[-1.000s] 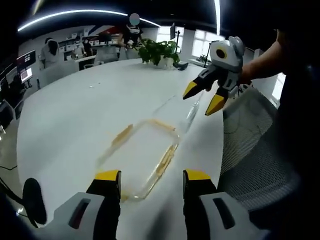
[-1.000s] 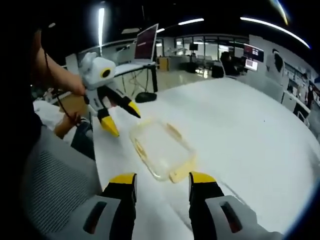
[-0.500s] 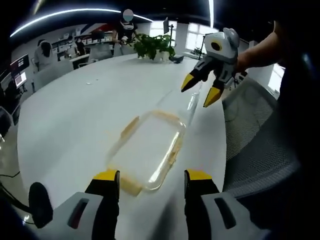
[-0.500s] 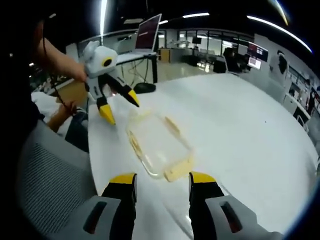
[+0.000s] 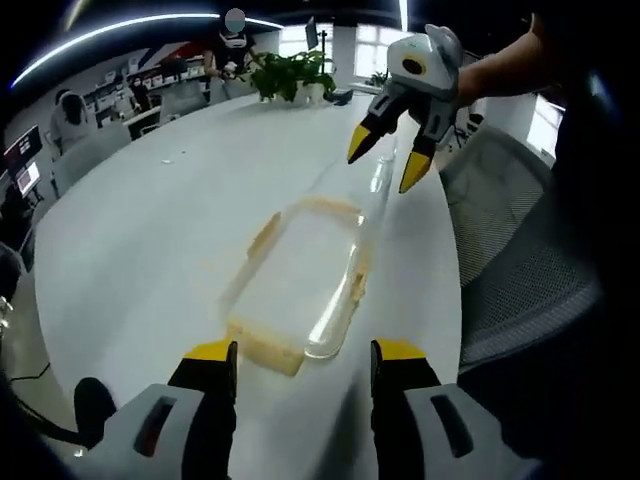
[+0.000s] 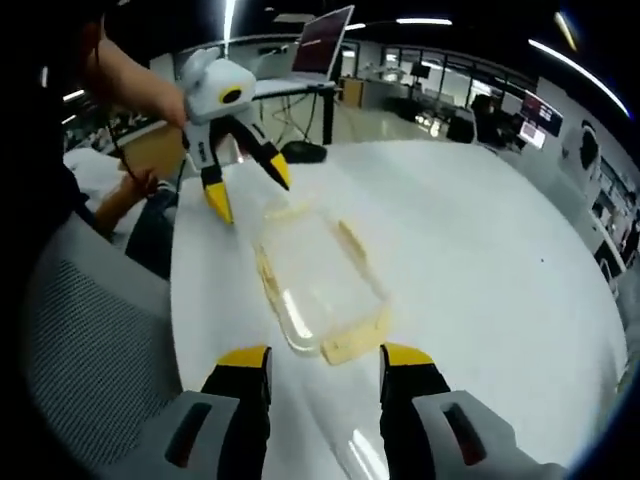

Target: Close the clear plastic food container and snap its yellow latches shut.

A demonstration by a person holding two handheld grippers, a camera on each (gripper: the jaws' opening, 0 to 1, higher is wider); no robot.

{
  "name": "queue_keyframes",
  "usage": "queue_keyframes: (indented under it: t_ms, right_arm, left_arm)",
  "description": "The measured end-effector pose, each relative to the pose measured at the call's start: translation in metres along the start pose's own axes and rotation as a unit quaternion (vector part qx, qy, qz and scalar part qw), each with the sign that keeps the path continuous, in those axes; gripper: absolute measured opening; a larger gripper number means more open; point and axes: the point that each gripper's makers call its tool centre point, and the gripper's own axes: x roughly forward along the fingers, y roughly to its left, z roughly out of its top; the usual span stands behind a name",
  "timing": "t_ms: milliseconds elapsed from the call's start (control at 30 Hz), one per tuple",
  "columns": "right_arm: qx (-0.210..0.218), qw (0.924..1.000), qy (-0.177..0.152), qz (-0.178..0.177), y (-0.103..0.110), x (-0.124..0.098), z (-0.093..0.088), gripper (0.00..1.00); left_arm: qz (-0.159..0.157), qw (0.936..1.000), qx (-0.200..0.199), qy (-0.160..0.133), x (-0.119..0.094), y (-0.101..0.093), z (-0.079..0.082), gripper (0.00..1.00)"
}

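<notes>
Left gripper view: we see the container (image 5: 300,280) on the table (image 5: 150,230), latches (image 5: 265,350) unsnapped; both hand-held grippers, left (image 5: 303,362) and right (image 6: 323,365), gape empty near it.

My left gripper (image 5: 303,362) hangs with its yellow-tipped jaws spread apart, holding nothing. Just past them a clear rectangular plastic food container (image 5: 298,275) with yellow latches lies on the round white table (image 5: 140,230). Beyond the container's far end, my right gripper (image 5: 390,160) hovers, its jaws parted too. A grey mesh chair (image 5: 510,260) stands to the right. A green potted plant (image 5: 285,75) sits far back.
</notes>
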Motion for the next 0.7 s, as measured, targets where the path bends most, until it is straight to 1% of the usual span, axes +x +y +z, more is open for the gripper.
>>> queue_keyframes:
  t_ms: [100, 167, 300, 567, 700]
  right_arm:
    - [-0.007, 1.0000, 0.006, 0.004, -0.002, 0.004, 0.000, 0.42]
    - [-0.013, 0.9997, 0.016, 0.011, -0.002, 0.006, -0.002, 0.44]
    - [-0.031, 0.9989, 0.027, 0.021, -0.002, 0.010, -0.003, 0.44]
    - [-0.068, 0.9958, 0.050, 0.036, -0.003, 0.017, -0.004, 0.44]
    - [-0.082, 0.9937, 0.064, 0.042, -0.003, 0.020, -0.006, 0.44]
  left_arm:
    - [-0.002, 0.9999, 0.008, 0.006, 0.002, 0.001, -0.001, 0.54]
    - [-0.003, 0.9999, 0.008, 0.008, 0.003, 0.003, 0.000, 0.55]
    - [-0.003, 0.9997, 0.020, 0.014, 0.005, 0.007, 0.000, 0.55]
    - [-0.014, 0.9984, 0.048, 0.028, 0.010, 0.011, -0.002, 0.56]
    - [-0.018, 0.9972, 0.061, 0.041, 0.013, 0.014, -0.006, 0.57]
